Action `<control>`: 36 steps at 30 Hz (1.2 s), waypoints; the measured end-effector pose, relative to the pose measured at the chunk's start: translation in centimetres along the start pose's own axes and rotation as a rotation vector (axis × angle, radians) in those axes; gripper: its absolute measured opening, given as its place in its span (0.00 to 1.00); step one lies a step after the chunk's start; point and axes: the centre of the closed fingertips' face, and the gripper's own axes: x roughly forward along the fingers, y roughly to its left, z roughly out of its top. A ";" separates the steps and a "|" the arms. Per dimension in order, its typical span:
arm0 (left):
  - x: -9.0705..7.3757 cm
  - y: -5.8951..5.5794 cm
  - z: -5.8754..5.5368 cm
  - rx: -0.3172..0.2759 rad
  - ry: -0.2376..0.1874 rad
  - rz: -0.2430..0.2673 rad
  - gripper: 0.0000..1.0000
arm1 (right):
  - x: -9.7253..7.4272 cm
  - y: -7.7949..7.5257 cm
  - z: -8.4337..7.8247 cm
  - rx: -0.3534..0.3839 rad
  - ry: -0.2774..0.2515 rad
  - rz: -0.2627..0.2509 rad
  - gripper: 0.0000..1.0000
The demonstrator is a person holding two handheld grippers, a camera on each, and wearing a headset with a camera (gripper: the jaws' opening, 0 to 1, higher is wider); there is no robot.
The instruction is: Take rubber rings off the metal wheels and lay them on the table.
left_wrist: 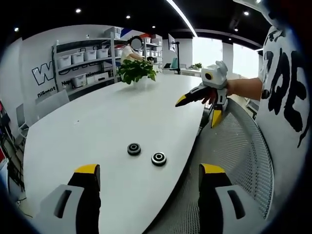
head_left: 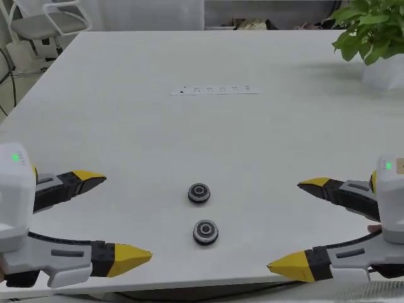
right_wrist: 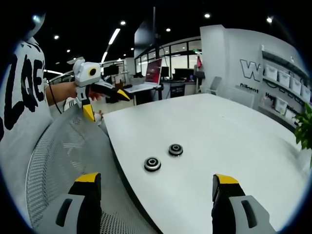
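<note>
Left gripper (head_left: 127, 217) spread wide, pale table (head_left: 208, 136), plant (head_left: 369, 28), shelving (left_wrist: 83, 63)

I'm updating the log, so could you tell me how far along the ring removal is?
Done: nothing yet; no loose ring lies on the table. In hand: nothing; the left gripper and right gripper hover open. Left: the far wheel and near wheel both seem to carry their dark rubber rings, to be removed and laid down.
</note>
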 end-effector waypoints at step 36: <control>-0.5 0.4 -0.5 -0.007 0.006 -0.002 0.82 | 0.7 0.9 -0.1 -0.007 0.029 0.013 0.94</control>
